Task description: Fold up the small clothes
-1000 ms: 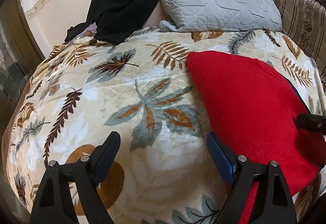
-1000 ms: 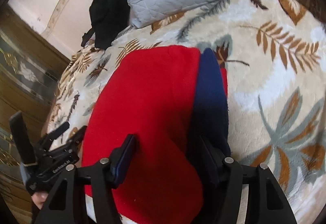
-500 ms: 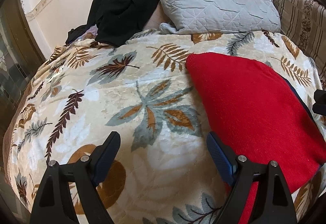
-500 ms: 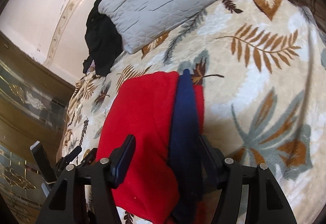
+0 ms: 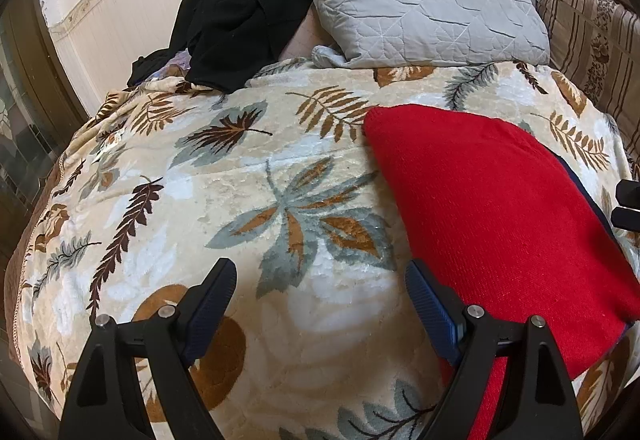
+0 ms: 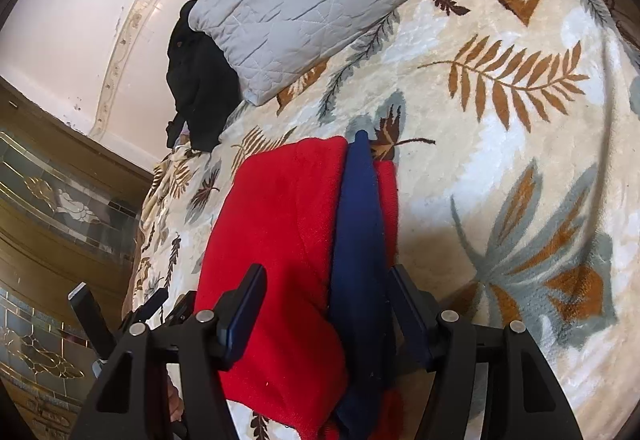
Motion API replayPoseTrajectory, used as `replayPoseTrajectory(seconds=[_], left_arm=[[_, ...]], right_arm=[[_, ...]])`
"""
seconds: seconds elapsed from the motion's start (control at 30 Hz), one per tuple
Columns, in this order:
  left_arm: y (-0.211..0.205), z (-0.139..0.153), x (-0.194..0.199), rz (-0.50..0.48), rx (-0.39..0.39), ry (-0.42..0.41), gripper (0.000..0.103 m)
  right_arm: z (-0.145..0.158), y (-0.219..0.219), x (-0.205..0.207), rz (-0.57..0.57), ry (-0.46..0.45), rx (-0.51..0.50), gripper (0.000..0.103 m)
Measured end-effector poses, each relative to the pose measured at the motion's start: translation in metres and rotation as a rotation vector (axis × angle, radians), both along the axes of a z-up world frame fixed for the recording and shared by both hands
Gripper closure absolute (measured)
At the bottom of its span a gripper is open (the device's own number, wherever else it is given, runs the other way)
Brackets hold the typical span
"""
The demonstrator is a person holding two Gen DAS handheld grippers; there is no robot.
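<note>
A red knitted garment (image 5: 492,208) lies folded flat on the leaf-patterned blanket (image 5: 240,200), right of centre in the left wrist view. In the right wrist view it (image 6: 280,240) shows a navy blue band (image 6: 356,240) along its right side. My left gripper (image 5: 320,292) is open and empty, just above the blanket, with its right finger at the garment's left edge. My right gripper (image 6: 324,300) is open, its jaws standing either side of the garment's near end and the blue band, not closed on it. The left gripper also shows in the right wrist view (image 6: 132,316).
A grey quilted pillow (image 5: 420,0) and a heap of black clothing (image 5: 240,20) lie at the head of the bed. A striped cushion (image 5: 592,28) is at the far right. A wall and wood-framed glass panels (image 6: 60,220) border the bed's left side.
The right gripper has drawn back from the red garment and risen, so more blanket shows. The left gripper has barely moved.
</note>
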State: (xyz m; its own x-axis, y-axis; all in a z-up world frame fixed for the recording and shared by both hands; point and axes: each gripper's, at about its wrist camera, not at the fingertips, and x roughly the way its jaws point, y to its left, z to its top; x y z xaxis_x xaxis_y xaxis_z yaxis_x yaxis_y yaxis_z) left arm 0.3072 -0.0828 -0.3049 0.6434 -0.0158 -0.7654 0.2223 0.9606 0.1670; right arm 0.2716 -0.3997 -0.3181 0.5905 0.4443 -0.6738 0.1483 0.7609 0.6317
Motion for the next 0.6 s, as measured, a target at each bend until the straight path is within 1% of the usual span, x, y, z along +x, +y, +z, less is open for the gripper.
replayPoseTrajectory(seconds=[0.6], left_arm=[[-0.0010, 0.0045, -0.0015, -0.006, -0.018, -0.013, 0.017]], right_arm=[[-0.0005, 0.0005, -0.0004, 0.014, 0.000, 0.013, 0.036]])
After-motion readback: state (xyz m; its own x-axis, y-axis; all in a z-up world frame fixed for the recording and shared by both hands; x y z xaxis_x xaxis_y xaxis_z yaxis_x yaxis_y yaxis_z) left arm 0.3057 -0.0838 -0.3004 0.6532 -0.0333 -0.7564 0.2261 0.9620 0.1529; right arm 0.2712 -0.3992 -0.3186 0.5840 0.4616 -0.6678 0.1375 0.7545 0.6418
